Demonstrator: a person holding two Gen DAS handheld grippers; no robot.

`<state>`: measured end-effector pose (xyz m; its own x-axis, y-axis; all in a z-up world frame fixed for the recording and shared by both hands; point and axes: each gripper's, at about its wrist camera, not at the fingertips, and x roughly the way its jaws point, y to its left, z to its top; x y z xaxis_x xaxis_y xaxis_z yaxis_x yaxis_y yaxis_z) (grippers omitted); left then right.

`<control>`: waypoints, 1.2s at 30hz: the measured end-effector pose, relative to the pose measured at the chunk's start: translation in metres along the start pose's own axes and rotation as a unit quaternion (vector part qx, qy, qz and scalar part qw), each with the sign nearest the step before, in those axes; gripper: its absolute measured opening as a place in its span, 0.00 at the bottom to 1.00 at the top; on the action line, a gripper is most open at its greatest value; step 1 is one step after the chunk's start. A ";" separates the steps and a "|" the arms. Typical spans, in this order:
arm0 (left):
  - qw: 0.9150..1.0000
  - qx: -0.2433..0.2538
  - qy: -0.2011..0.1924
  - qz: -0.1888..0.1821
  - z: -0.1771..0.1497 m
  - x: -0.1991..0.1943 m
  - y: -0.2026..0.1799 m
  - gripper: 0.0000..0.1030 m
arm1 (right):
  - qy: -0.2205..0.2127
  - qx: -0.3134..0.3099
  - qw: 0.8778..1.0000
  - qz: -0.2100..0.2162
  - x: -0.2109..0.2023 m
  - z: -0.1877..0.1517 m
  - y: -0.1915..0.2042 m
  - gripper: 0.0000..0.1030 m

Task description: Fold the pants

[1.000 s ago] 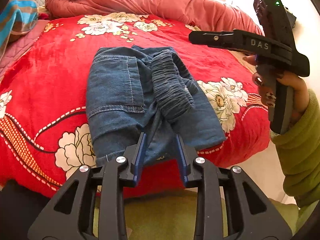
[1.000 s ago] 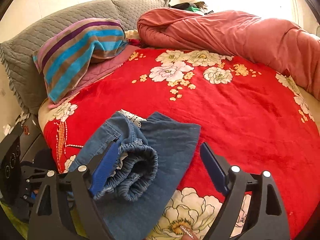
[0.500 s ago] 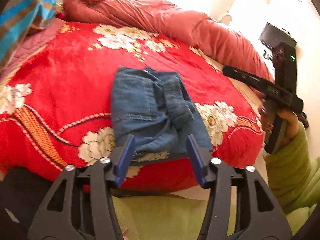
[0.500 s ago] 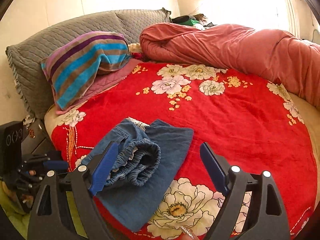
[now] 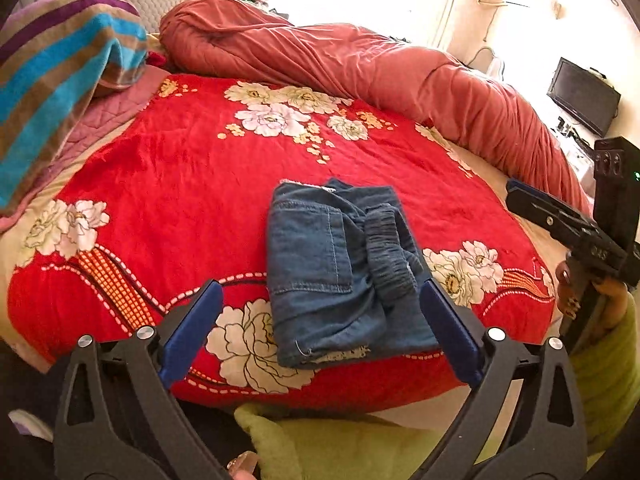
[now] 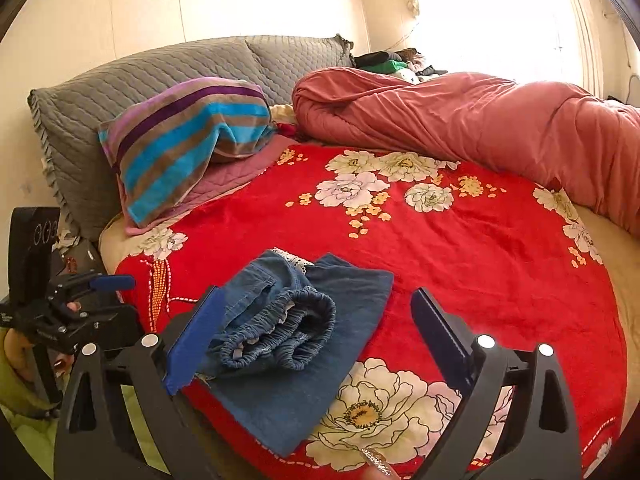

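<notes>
Denim pants (image 5: 344, 276) lie folded in a compact bundle near the front edge of the red floral blanket (image 5: 180, 184). Left gripper (image 5: 320, 332) tilts down over them, jaws just spread wide, nothing between the pads. Right gripper (image 6: 316, 344) angles down alongside, also opening wide, gripping nothing.

Ahead of your tongs the red floral blanket (image 6: 460, 264) lies bare — open passage past the folded pants (image 5: 340, 272). Farther on, the rolled pink quilt (image 5: 400, 76) walls off the far side, and up to the left the striped pillow (image 6: 188, 140) blocks that corner.
</notes>
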<state>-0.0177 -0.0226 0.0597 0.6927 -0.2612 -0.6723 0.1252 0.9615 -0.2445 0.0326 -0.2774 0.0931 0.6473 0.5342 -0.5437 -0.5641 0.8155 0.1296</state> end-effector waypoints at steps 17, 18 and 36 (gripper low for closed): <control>0.999 0.007 0.011 0.044 0.011 0.029 0.007 0.90 | 0.045 0.031 0.998 -0.007 0.029 -0.017 -0.008 0.91; 0.999 0.005 0.015 0.045 0.011 0.032 0.009 0.90 | 0.051 0.035 0.998 -0.008 0.033 -0.019 -0.010 0.91; 0.997 -0.003 0.069 0.046 0.009 0.101 0.030 0.90 | 0.154 0.128 0.980 0.013 0.109 -0.056 -0.031 0.91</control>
<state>0.0619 -0.0195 -0.0092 0.5975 -0.1806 -0.7813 0.0609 0.9817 -0.1804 0.0917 -0.2565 -0.0165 0.4274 0.4948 -0.7566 -0.4053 0.8530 0.3289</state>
